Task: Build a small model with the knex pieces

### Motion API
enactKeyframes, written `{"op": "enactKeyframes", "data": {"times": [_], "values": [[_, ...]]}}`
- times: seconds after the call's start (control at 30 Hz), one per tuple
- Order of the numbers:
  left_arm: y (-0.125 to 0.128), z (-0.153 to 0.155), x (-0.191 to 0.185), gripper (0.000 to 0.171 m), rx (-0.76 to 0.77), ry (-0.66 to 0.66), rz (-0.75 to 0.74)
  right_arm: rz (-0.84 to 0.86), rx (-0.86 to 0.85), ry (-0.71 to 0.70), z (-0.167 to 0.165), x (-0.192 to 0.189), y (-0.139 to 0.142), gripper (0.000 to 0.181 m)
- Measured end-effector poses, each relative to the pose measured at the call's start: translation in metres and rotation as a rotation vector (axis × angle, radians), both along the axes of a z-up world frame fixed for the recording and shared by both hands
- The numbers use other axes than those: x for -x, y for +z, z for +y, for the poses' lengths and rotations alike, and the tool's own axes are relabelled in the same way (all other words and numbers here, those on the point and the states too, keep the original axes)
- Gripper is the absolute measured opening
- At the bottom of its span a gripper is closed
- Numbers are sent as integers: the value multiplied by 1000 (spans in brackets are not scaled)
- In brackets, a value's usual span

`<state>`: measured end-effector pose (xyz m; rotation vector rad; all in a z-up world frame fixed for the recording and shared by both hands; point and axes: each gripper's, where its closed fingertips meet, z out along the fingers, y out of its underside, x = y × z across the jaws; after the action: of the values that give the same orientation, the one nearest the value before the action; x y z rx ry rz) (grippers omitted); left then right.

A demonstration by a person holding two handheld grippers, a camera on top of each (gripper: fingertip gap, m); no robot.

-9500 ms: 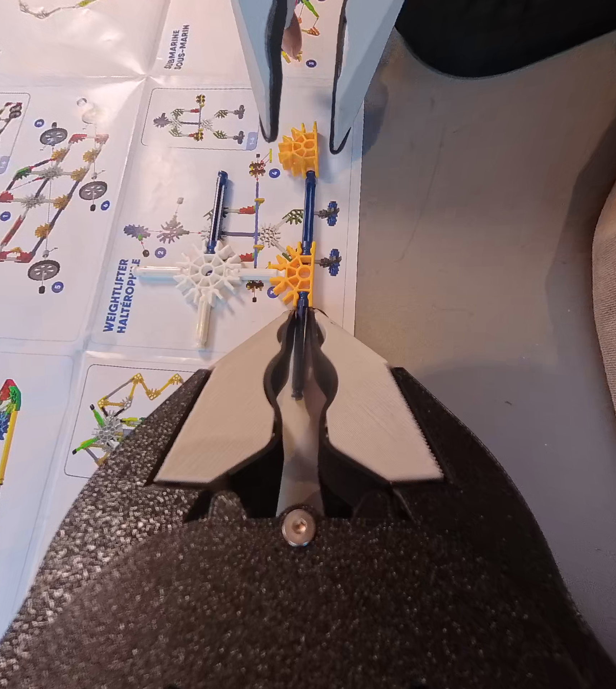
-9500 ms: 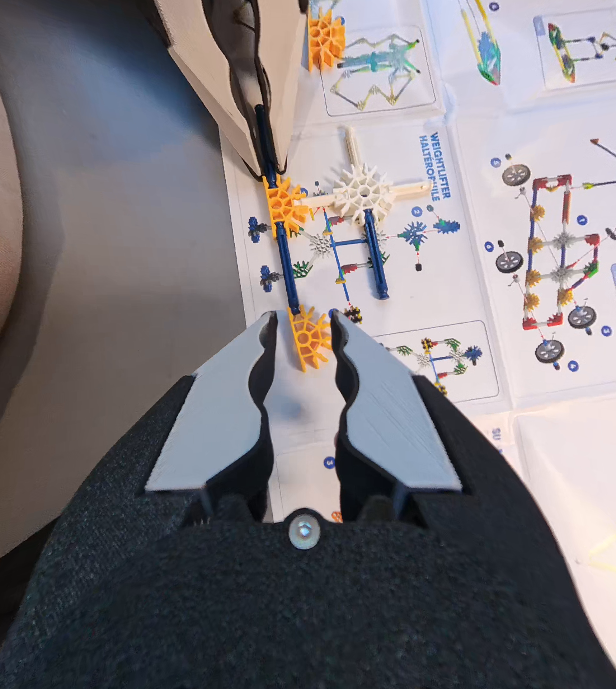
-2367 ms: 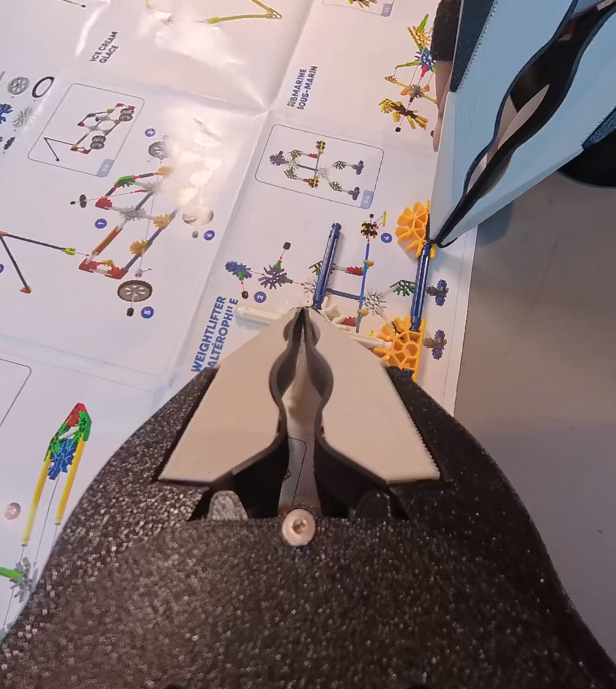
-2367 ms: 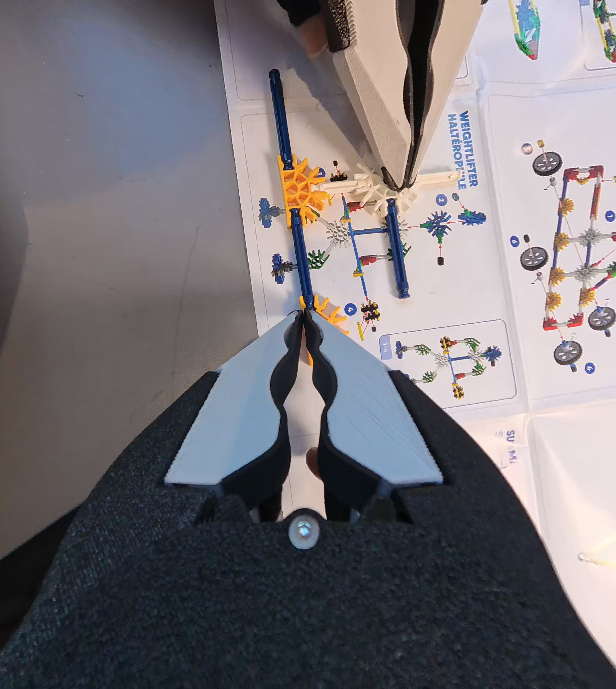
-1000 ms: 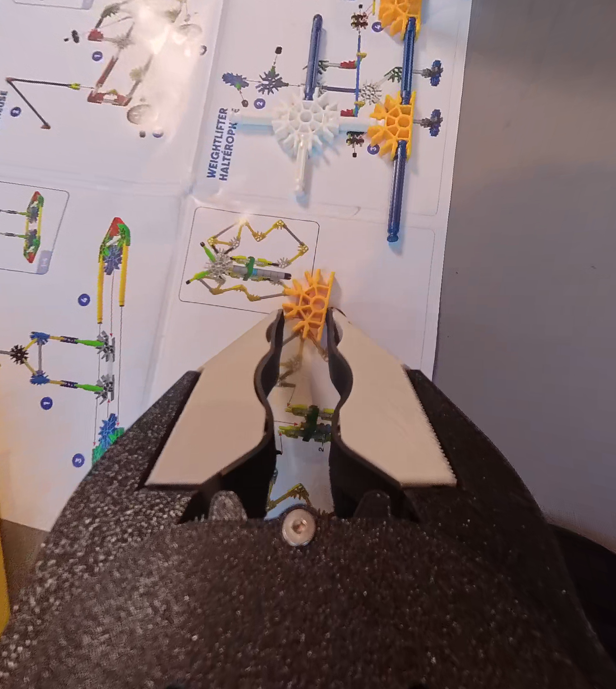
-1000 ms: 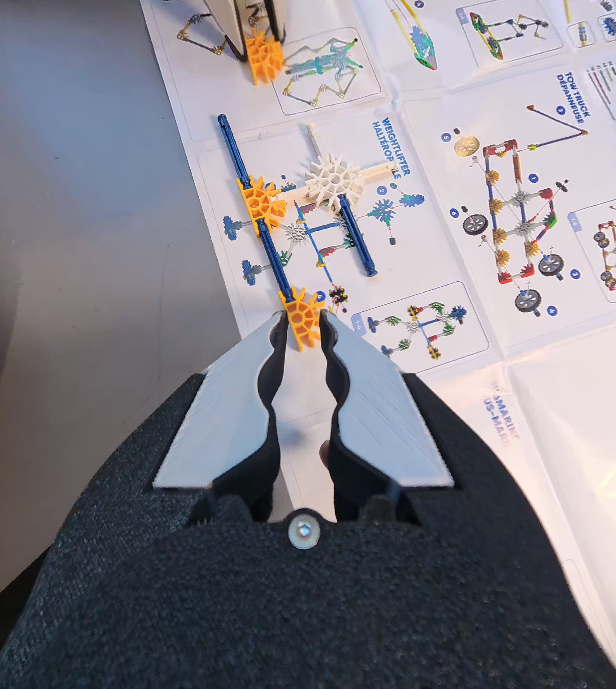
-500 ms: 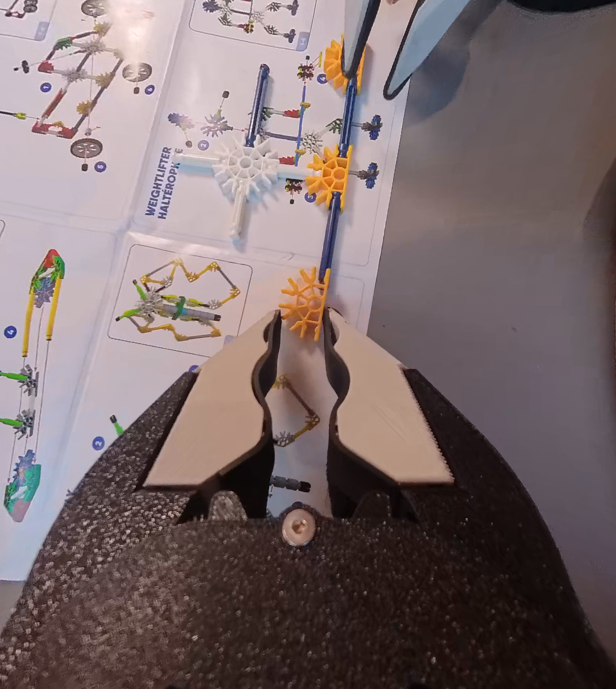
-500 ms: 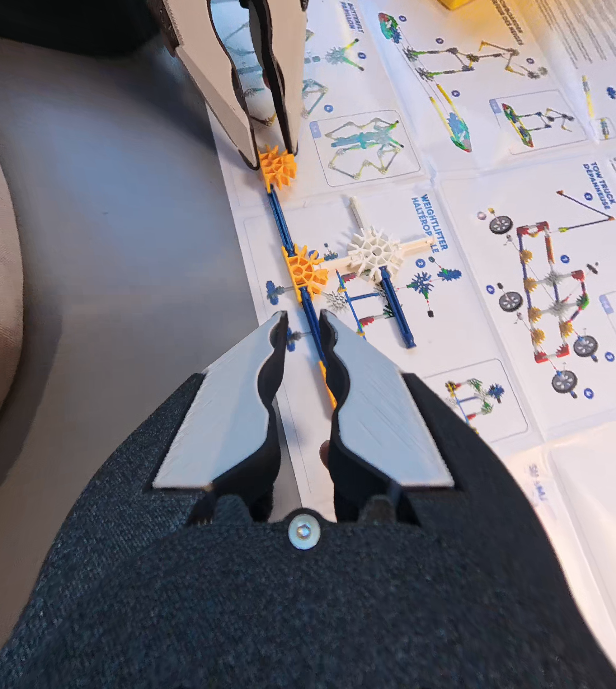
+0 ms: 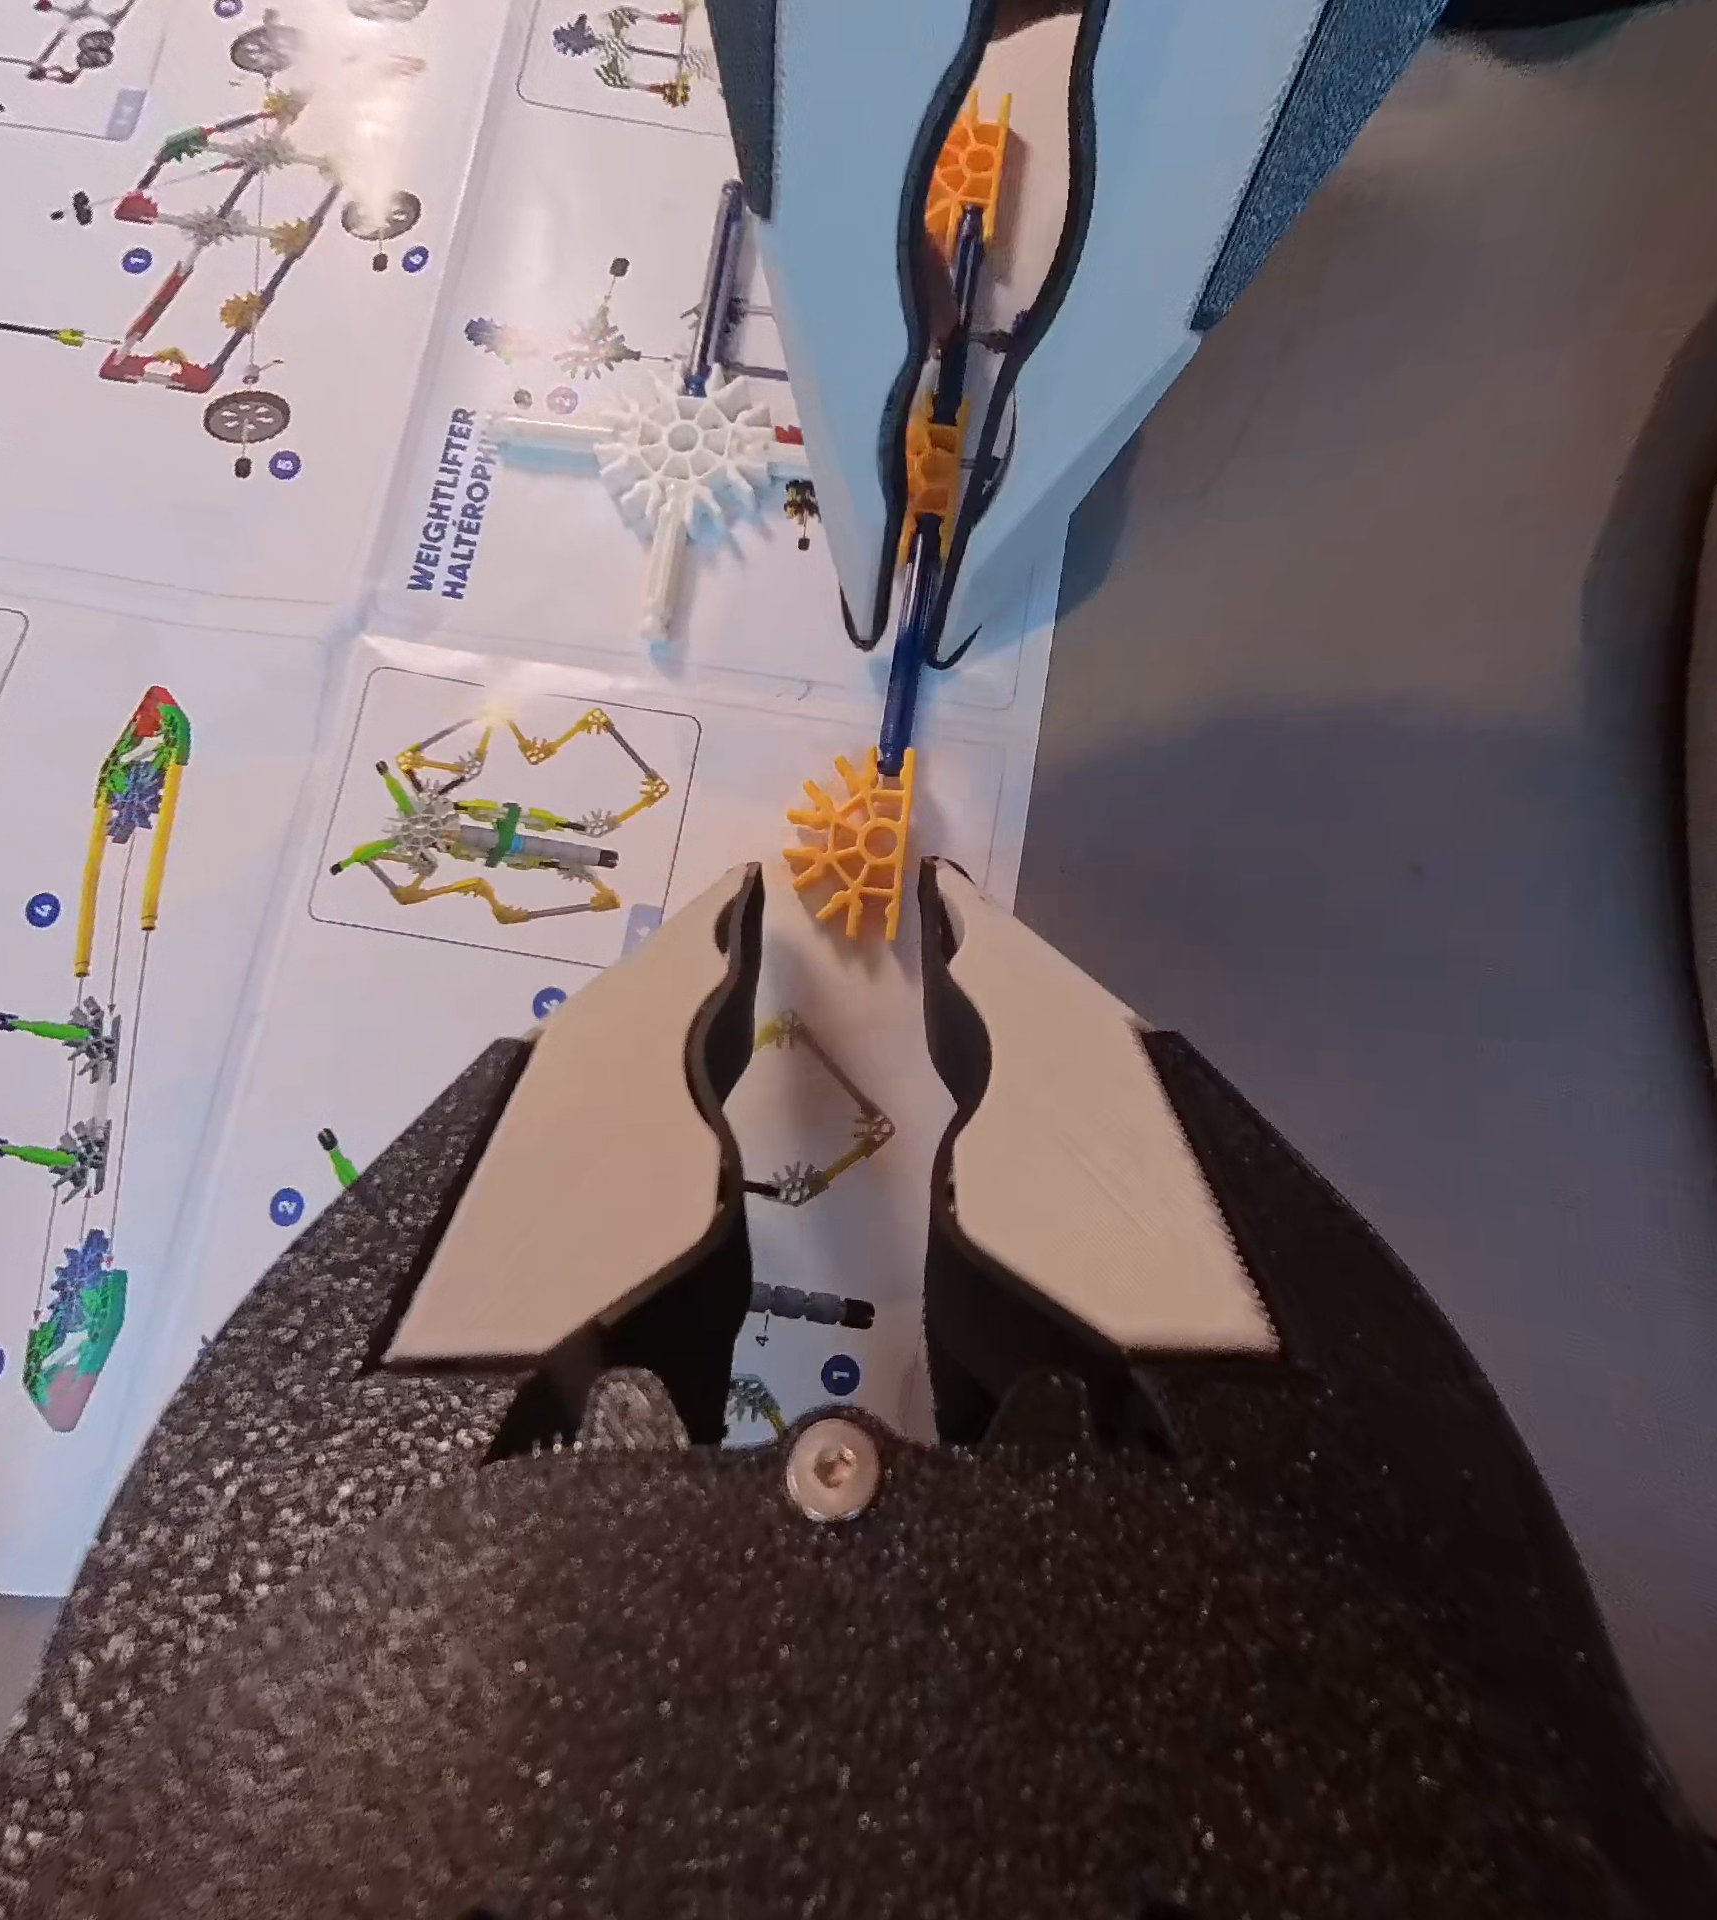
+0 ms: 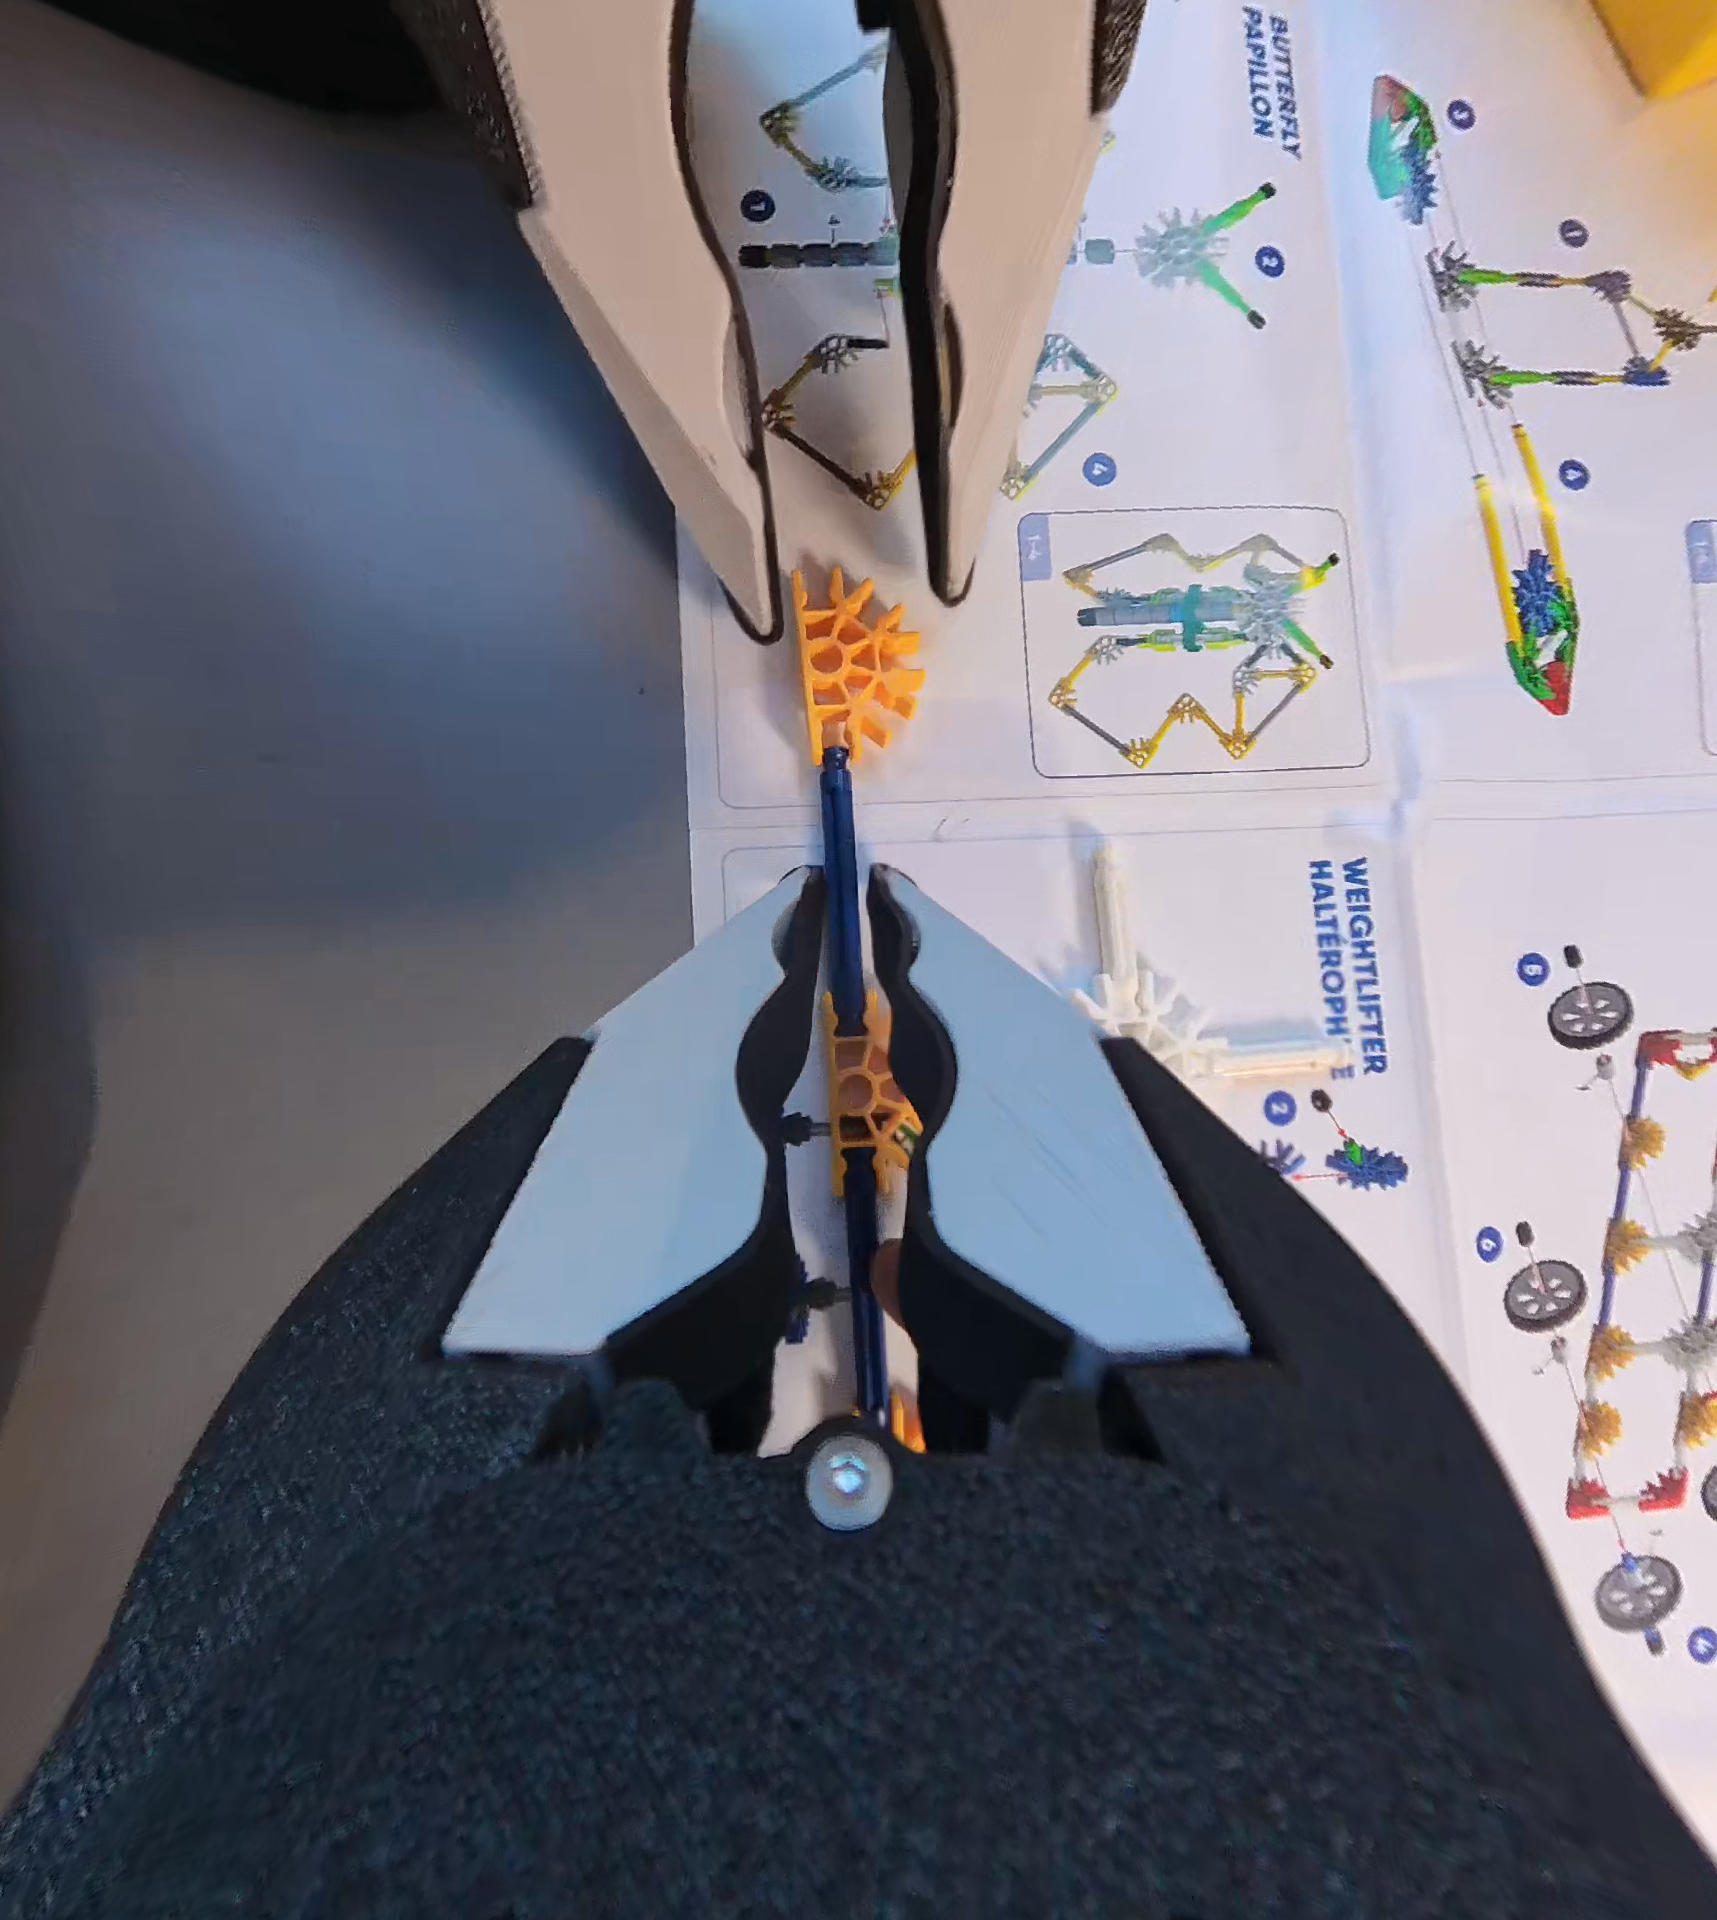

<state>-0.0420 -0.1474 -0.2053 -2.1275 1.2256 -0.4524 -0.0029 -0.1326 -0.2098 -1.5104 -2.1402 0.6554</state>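
Left wrist view: my left tongs (image 9: pixel 841 881) stand open, an orange connector (image 9: pixel 856 844) lying loose just past the tips at 12 o'clock, touching neither finger. A blue rod (image 9: pixel 904 691) runs from its far end toward 12, into my right tongs (image 10: pixel 841 883), nearly closed on it. A middle connector (image 10: pixel 866 1091) sits between those fingers. At 10 o'clock a white connector (image 9: pixel 682 449) lies on the instruction sheet (image 9: pixel 241 613).
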Motion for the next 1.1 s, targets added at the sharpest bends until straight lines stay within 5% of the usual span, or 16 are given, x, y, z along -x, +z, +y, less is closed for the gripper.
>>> {"op": "enactKeyframes", "data": {"times": [0.43, 0.93, 1.1], "values": [[-7, 0, -8, 19, -15, -11, 13, 34, 83, 31, 2, -12, 19, 5], [-6, 0, -14, 22, -6, 15, 0, -35, 23, 34, 2, -8, 9, 11], [0, 2, -15, 22, -27, 16, -24, -18, 39, 49, -4, 3, 15, 0]]}}
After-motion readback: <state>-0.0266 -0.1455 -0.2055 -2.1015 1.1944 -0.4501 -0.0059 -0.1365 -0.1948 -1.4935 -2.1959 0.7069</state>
